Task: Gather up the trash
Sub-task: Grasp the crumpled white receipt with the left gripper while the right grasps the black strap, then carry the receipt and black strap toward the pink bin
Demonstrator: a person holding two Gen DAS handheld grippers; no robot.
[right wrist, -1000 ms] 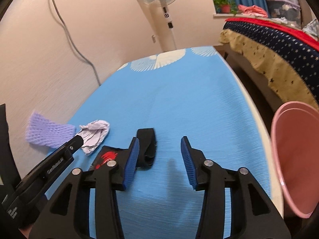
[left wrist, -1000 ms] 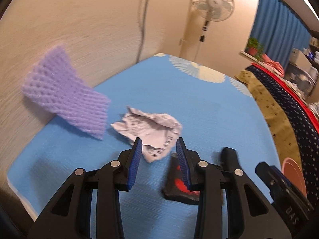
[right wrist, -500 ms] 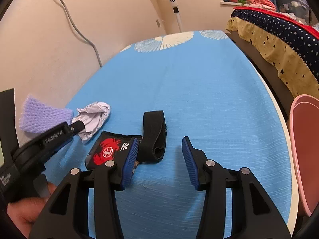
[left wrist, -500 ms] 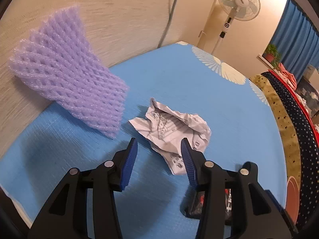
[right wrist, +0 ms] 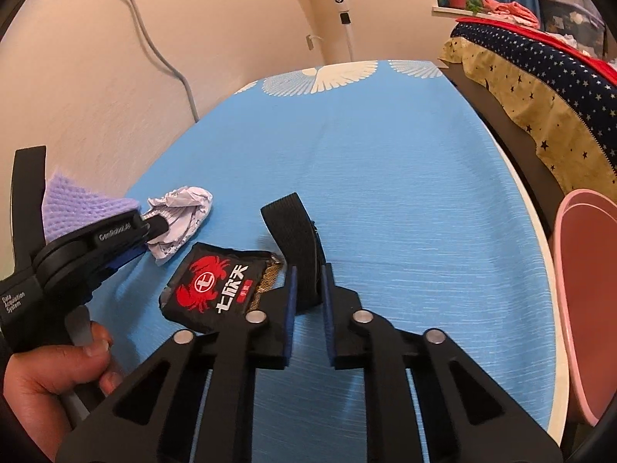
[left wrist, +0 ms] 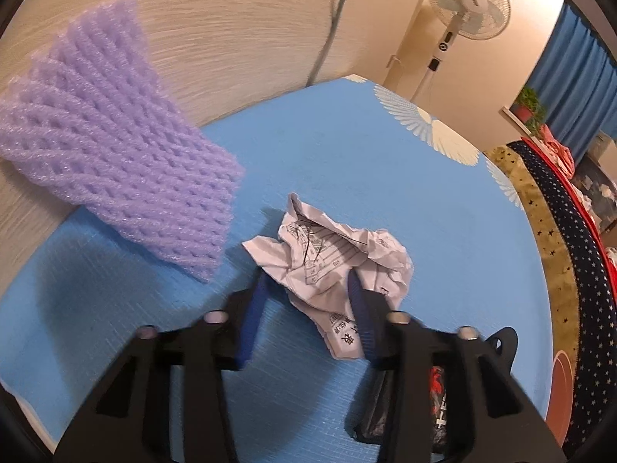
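A crumpled printed paper [left wrist: 331, 254] lies on the blue table [left wrist: 347, 146]; it also shows in the right wrist view [right wrist: 181, 212]. My left gripper [left wrist: 306, 293] is open, its pads on either side of the paper's near part. A purple foam net [left wrist: 112, 177] leans against the wall at the left. My right gripper [right wrist: 308, 285] is shut on a black strap loop [right wrist: 295, 231]. A black wrapper with a red crab [right wrist: 216, 289] lies just left of it and shows partly behind my left gripper [left wrist: 435, 401].
A pink bin [right wrist: 590, 293] stands off the table's right edge. A bed with a starred cover [right wrist: 540, 77] is at the right. A standing fan [left wrist: 466, 4] and a wall cable [right wrist: 154, 42] are behind the table.
My left gripper has moved forward so its pads straddle the crumpled paper. My right gripper has moved onto the black strap and closed on it.
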